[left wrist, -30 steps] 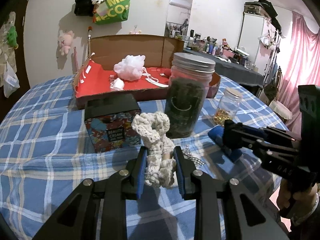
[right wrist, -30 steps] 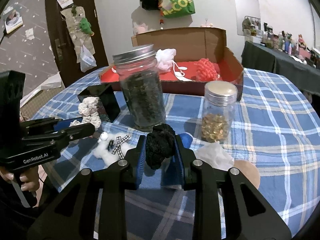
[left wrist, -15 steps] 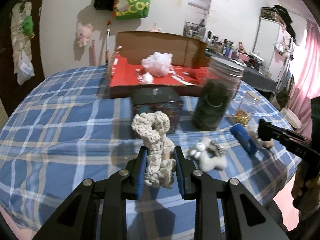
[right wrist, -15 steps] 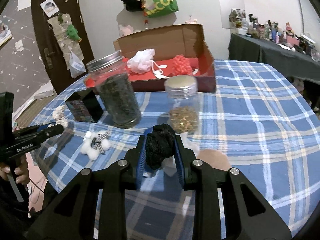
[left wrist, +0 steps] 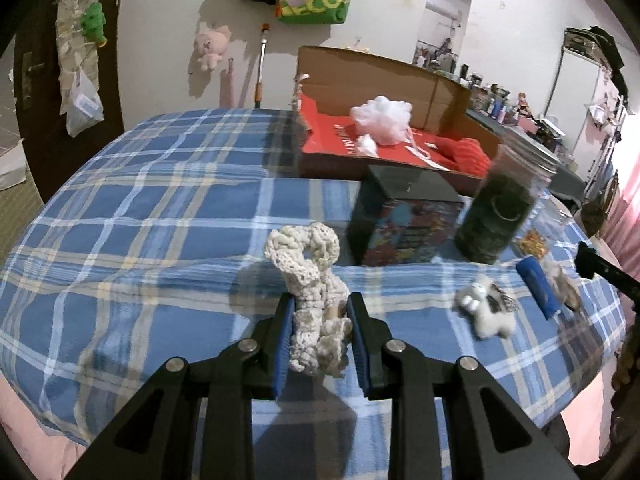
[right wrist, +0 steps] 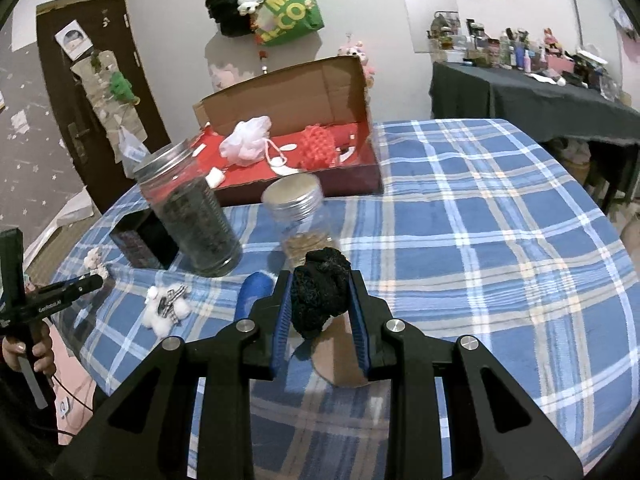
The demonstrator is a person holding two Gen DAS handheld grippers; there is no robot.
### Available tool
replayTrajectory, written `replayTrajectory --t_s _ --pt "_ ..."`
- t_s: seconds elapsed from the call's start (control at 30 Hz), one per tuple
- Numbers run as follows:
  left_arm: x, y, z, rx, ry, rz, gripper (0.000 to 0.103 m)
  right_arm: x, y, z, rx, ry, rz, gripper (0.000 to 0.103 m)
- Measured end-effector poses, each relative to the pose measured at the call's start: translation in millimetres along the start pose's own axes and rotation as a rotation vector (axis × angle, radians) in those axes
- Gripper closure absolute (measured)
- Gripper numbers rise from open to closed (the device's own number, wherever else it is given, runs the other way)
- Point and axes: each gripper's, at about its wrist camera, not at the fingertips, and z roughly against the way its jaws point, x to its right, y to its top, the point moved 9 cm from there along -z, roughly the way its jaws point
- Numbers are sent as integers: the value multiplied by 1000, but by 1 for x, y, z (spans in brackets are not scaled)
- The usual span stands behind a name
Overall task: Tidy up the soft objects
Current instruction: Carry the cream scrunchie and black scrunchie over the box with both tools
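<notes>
Swung leftward across the surface [left wrist: 160, 200], both grippers pinching: left gripper [left wrist: 320, 320] on cream crochet piece [left wrist: 308, 272], right gripper [right wrist: 320, 300] on black scrunchie [right wrist: 320, 296]. Upper centre, red box [right wrist: 360, 184] holding white pouf [right wrist: 246, 142] and red knit [right wrist: 320, 148]. Bare plaid at right.

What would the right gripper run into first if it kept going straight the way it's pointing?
Probably the small gold-filled jar, which stands just beyond the black scrunchie held in the right gripper. Depth is hard to judge.

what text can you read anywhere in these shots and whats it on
"MEC" over "ECO:", partly cut off: green tote bag on the wall.
"GenRobot.AI": side of the left gripper, seen from the right wrist view.
Print on the patterned black-lidded box: too blurred to read.
White print on the red box liner: unreadable.
Photos and papers on the wall and door: too small.
</notes>
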Motion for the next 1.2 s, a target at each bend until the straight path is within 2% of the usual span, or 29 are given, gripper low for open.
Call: replayTrajectory --t_s 0.2,0.47,0.57,0.87,1.2 --pt "-14 9 -9 -15 11 9 75 17 7 -1 -4 -28 -24 77" --pt "-30 33 -26 -27 32 -28 75 37 23 -9 -16 -55 -44 77" --pt "-33 44 -32 -37 11 -36 75 45 30 -14 -28 -60 -47 77" --pt "-27 72 -44 -38 -69 -103 75 49 58 -34 -66 31 -37 77" --pt "-15 93 -51 -29 -152 -185 75 43 79 -63 -124 137 33 77"
